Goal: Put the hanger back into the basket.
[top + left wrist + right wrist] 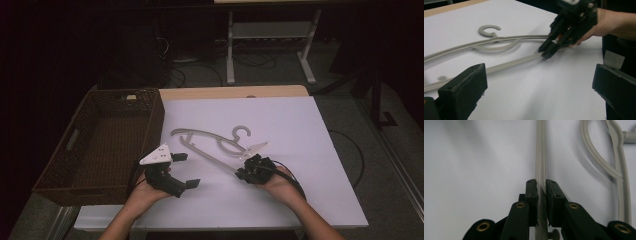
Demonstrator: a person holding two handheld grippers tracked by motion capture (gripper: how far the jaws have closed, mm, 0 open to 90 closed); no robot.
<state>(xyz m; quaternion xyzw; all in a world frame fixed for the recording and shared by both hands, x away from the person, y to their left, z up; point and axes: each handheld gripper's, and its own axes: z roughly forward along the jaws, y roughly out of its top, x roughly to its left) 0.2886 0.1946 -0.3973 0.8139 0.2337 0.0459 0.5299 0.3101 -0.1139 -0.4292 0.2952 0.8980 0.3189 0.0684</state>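
**Right gripper clamps the hanger's straight bar; left gripper waits open**

A grey plastic hanger (215, 142) lies flat on the white sheet (300, 150) that covers the bench, about mid-way across it and nearer the front edge than the back. Its hook (241, 132) points toward the back edge, and its long straight bar (210, 157) runs diagonally from near the basket toward the front right.

The right gripper (243, 173) has its two black jaws closed narrowly on that bar at its front-right end; in the right gripper view the bar (540, 165) runs straight up between the pads (532, 192), which press it from both sides. The left gripper view shows the same clamp (546, 52) from the side, with the person's right hand (606, 22) behind it.

The left gripper (187, 170) sits just left of the hanger, near the front edge, with its jaws spread wide and nothing between them. The person's left hand (145, 192) holds it low over the sheet.

A dark woven basket (75, 170) stands along the bench's left edge, beside the left gripper. A strip of bare wooden bench top (225, 92) shows beyond the sheet at the back edge.
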